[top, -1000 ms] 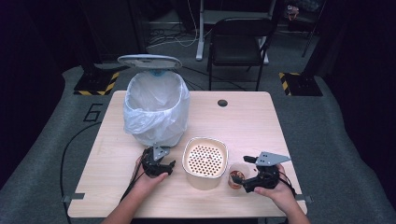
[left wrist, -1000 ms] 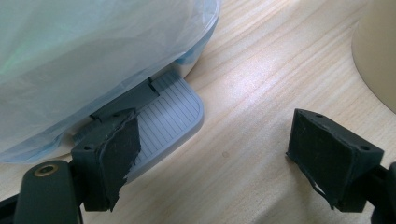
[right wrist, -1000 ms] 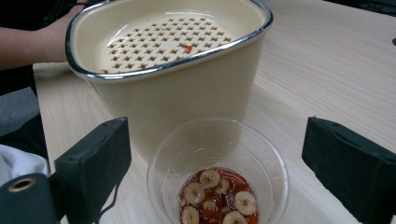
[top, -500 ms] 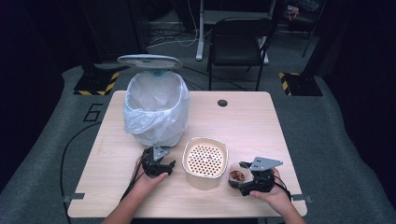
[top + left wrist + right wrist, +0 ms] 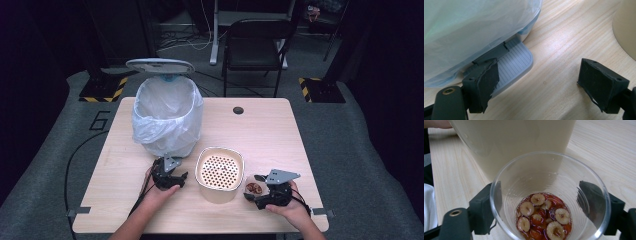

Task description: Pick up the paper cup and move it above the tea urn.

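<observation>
We have our right gripper (image 5: 259, 196) around the clear cup (image 5: 550, 195), which stands on the table (image 5: 265, 130) just beside the cream strainer (image 5: 219, 174), near the front edge on our right. Sliced red fruit (image 5: 541, 218) lies in a little liquid at the cup's bottom. The jaws have just been closing with the cup between them; in the right gripper view each jaw sits at the cup's wall, one on either side, and we read the pads as meeting the plastic, though how firmly they press we cannot say. Our left gripper (image 5: 169, 176) rests with jaws wide apart and nothing between them, right by the foot pedal (image 5: 511, 63) of the bin (image 5: 167, 117), whose lid (image 5: 160, 65) stands open over a white bag liner. We judge the step in hand to be the grasp on the cup. Next comes a careful squeeze, firm enough to lift yet not crumple the thin wall, then a level lift; the strainer close by looks the likely place to pour.
</observation>
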`<state>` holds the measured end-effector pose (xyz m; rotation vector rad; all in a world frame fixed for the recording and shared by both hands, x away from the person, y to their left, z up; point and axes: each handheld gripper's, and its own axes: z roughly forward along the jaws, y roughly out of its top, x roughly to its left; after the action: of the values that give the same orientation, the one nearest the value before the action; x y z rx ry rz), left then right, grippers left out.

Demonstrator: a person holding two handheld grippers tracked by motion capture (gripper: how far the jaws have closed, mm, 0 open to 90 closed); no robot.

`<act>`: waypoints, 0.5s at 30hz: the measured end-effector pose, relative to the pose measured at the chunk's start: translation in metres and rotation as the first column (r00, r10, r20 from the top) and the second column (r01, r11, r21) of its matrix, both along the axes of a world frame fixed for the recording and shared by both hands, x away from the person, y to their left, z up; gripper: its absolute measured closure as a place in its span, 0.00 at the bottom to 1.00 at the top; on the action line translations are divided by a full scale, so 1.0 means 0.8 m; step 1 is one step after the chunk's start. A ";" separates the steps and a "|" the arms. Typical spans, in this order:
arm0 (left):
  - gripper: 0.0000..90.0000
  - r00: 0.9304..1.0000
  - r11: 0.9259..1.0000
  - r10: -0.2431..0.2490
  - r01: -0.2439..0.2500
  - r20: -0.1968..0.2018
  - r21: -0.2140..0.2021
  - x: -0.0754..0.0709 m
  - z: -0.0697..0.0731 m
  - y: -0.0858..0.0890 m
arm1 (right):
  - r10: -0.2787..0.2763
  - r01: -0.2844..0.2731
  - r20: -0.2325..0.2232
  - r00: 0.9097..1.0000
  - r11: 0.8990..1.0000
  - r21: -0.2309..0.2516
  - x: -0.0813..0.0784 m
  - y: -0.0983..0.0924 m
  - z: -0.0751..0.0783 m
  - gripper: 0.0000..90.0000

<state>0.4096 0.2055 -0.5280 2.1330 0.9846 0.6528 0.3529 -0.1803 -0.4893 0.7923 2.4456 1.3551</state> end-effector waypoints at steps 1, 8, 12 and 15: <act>0.18 1.000 1.000 0.002 -0.002 0.006 -0.004 0.000 -0.001 0.000 | 0.003 -0.003 0.002 1.000 1.000 -0.004 0.000 0.000 0.000 0.24; 0.18 1.000 1.000 0.000 0.000 0.000 0.000 0.000 0.000 0.000 | 0.003 -0.003 0.014 1.000 1.000 -0.010 0.000 0.000 -0.001 0.28; 0.18 1.000 1.000 0.000 0.000 0.000 0.000 0.000 0.000 0.000 | 0.004 -0.004 0.020 1.000 1.000 -0.014 0.000 0.001 -0.001 0.29; 0.18 1.000 1.000 0.000 0.000 0.000 0.000 0.000 0.000 0.000 | 0.007 -0.007 0.027 1.000 1.000 -0.023 0.000 0.001 -0.001 0.33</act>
<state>0.4096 0.2055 -0.5280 2.1328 0.9846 0.6526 0.3530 -0.1798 -0.4902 0.7557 2.4410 1.3284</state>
